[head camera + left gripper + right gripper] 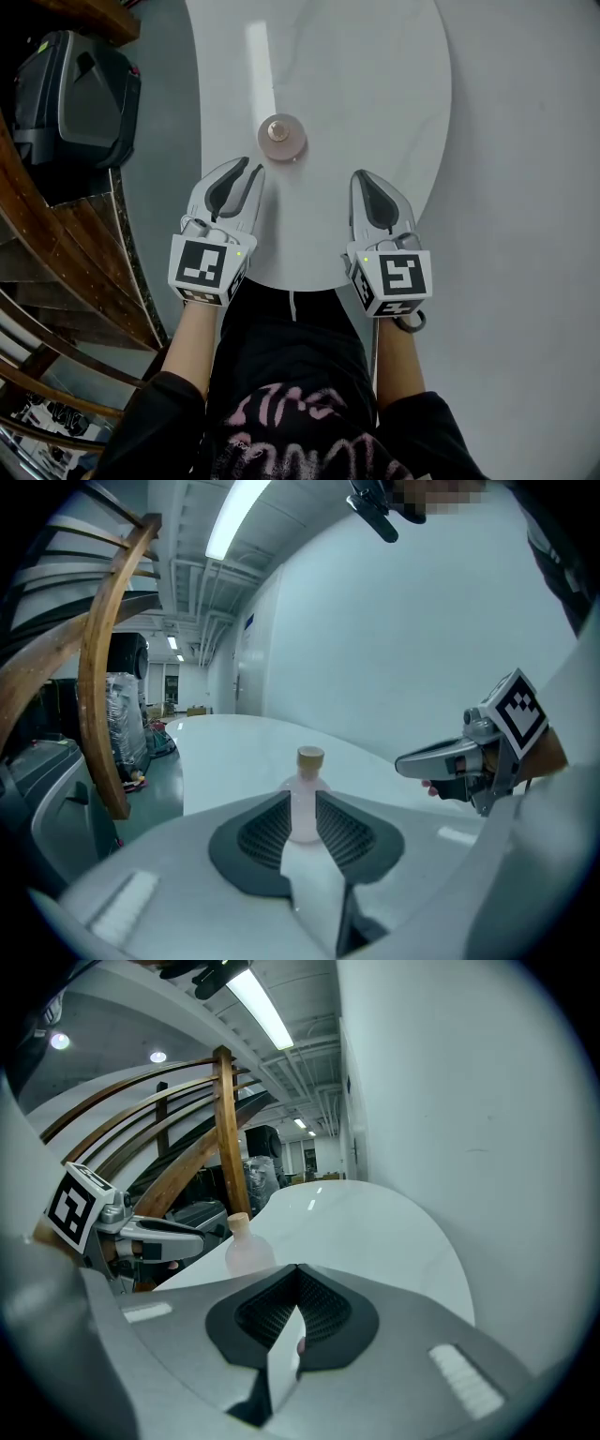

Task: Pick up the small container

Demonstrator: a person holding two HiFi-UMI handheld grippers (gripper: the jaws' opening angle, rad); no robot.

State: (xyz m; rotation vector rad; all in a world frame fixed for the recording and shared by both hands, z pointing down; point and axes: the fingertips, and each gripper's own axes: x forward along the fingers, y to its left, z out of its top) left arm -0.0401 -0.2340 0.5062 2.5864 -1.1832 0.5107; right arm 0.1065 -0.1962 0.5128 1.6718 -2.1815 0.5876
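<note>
Lining up on the small container [281,137], the left tongs [246,171] are released, jaws parted so it stands framed just ahead of their tips on the bench [375,75]. Off to its side, the right tongs [367,178] are clenched on nothing, likely spare.

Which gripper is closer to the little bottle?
The left gripper. Its open tips sit just short of the small container, aimed at it; the shut right gripper is farther off to the side.
</note>
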